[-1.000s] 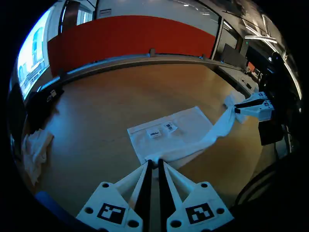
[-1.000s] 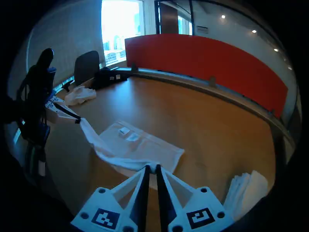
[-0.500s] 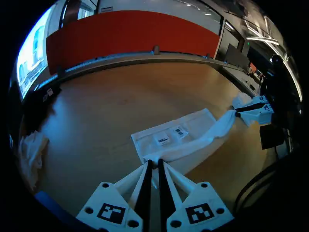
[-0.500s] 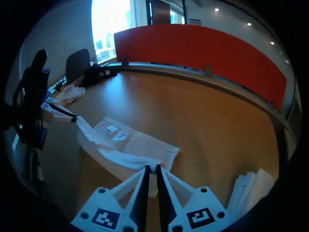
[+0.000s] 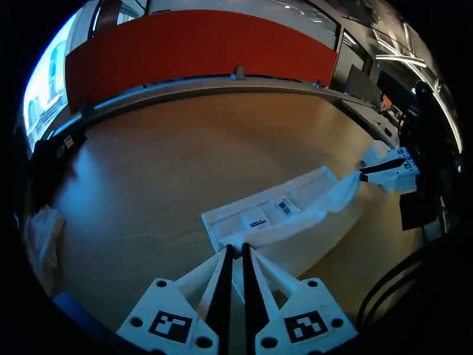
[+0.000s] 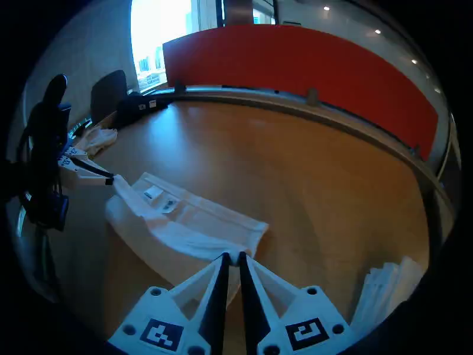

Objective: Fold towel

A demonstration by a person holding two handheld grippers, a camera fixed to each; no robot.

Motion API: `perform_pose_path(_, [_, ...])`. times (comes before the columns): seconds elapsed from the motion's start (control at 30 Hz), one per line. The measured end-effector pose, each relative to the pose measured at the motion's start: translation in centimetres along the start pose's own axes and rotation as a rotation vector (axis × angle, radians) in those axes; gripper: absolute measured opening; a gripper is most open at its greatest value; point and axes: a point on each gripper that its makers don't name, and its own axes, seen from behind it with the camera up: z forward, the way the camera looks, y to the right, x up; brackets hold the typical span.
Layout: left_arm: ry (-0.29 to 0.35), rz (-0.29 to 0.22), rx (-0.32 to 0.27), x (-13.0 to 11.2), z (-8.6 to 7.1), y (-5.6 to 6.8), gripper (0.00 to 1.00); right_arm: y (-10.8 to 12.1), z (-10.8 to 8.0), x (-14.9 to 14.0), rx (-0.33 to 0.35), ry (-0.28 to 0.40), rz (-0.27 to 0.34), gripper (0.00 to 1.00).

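A white towel (image 5: 295, 207) with two small labels lies on the wooden table (image 5: 177, 148). Its near edge is lifted into a sagging band between the two grippers. My left gripper (image 5: 235, 249) is shut on one corner of that edge at the bottom of the left gripper view. My right gripper (image 6: 232, 257) is shut on the other corner in the right gripper view, with the towel (image 6: 195, 216) spread beyond it. Each gripper also appears far off in the other view: the right gripper (image 5: 362, 174) at the right edge, the left gripper (image 6: 109, 179) at the left edge.
A crumpled white cloth (image 5: 36, 236) lies at the table's left end, also seen as the cloth (image 6: 97, 137). A stack of folded towels (image 6: 384, 284) sits near my right gripper. A red partition (image 5: 195, 47) lines the far edge. A black bag (image 6: 139, 105) and chair (image 6: 106, 93) stand beyond.
Both grippers have carried the lifted towel edge forward over the flat part. The hanging band between them now overlaps the towel more, and both views have tilted lower toward the table.
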Motion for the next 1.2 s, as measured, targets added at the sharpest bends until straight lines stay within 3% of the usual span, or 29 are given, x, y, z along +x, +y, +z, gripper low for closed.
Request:
perform_pose_path(0.33, [-0.013,-0.010,0.017,-0.6,2.4,-1.2,0.12,1.3,2.0,-0.2,-0.039,-0.007,0.031,0.14])
perform_pose_path(0.57, [-0.015,-0.010,0.040,-0.4,3.0,-1.9,0.17,2.1,2.6,0.1,-0.072,0.003,0.037,0.29])
perform_pose_path(0.6, [-0.013,-0.010,0.041,-0.3,2.9,-1.9,0.23,2.1,2.5,0.1,-0.075,0.005,0.034,0.33])
perform_pose_path(0.7, [-0.008,-0.013,0.041,-0.1,2.7,-2.0,0.43,2.2,2.3,0.3,-0.081,0.011,0.026,0.61])
perform_pose_path(0.73, [-0.007,-0.015,0.040,-0.1,2.6,-2.0,0.53,2.2,2.2,0.3,-0.080,0.012,0.023,0.68])
perform_pose_path(0.83, [-0.009,-0.022,0.035,-0.1,2.3,-1.9,0.85,2.0,2.1,0.3,-0.071,0.013,0.022,0.72])
perform_pose_path(0.9, [-0.009,-0.027,0.035,-0.2,2.2,-1.9,0.97,1.9,2.0,0.3,-0.066,0.012,0.025,0.73])
perform_pose_path(1.2, [0.000,-0.046,0.057,-1.0,1.1,-1.9,0.97,1.5,1.2,0.0,-0.059,0.015,0.029,0.73])
